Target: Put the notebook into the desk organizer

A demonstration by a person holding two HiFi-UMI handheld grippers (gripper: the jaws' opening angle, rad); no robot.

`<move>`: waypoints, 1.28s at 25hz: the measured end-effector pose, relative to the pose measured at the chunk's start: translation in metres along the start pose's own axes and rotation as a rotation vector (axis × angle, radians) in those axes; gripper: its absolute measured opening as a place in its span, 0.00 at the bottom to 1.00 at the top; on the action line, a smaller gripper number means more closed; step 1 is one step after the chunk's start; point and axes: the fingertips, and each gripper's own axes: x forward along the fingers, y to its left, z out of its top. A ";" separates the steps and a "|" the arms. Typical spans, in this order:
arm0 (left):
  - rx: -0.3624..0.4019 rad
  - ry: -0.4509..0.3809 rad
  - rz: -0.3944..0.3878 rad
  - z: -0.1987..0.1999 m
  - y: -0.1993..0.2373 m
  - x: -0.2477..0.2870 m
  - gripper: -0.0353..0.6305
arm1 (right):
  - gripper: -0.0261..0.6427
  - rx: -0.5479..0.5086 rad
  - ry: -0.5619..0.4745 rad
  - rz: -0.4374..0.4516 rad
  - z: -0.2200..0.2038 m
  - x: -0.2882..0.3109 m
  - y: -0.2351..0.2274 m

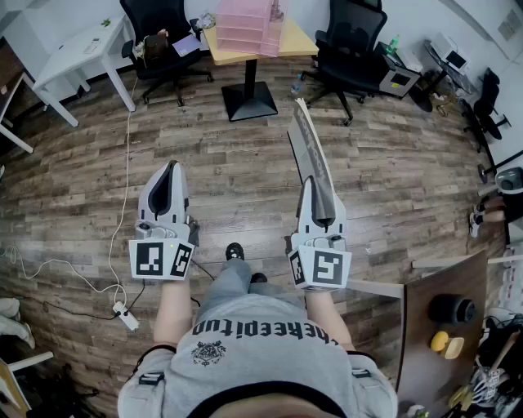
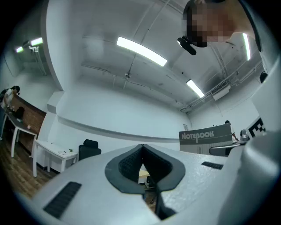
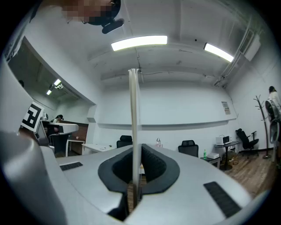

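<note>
In the head view my right gripper point(image 1: 315, 189) is shut on a thin grey notebook point(image 1: 310, 143), held edge-up and pointing forward over the wooden floor. Seen from the right gripper view, the notebook point(image 3: 133, 114) is a narrow vertical strip pinched between the dark pads of that gripper point(image 3: 135, 151). The left gripper view shows its cover point(image 2: 205, 139) with printed lettering. My left gripper point(image 1: 171, 173) is held level beside it, and its jaws point(image 2: 142, 148) meet at the tips with nothing between them. The pink desk organizer point(image 1: 248, 24) stands far ahead on a yellow table point(image 1: 302, 42).
Black office chairs point(image 1: 163, 33) point(image 1: 347, 45) flank the yellow table. A white desk point(image 1: 78, 53) is at the far left. A white cable and power strip point(image 1: 127, 316) lie on the floor at my left. A brown desk point(image 1: 441, 326) with small items is at my right.
</note>
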 end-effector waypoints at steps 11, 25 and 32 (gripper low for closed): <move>0.002 -0.002 -0.005 0.007 0.010 0.025 0.06 | 0.05 0.005 -0.004 0.002 0.008 0.027 0.000; 0.009 -0.038 -0.016 0.005 0.048 0.083 0.06 | 0.05 0.019 -0.043 0.007 0.010 0.097 0.001; 0.012 -0.054 -0.040 -0.003 0.070 0.121 0.06 | 0.06 0.015 -0.059 -0.003 0.003 0.138 0.004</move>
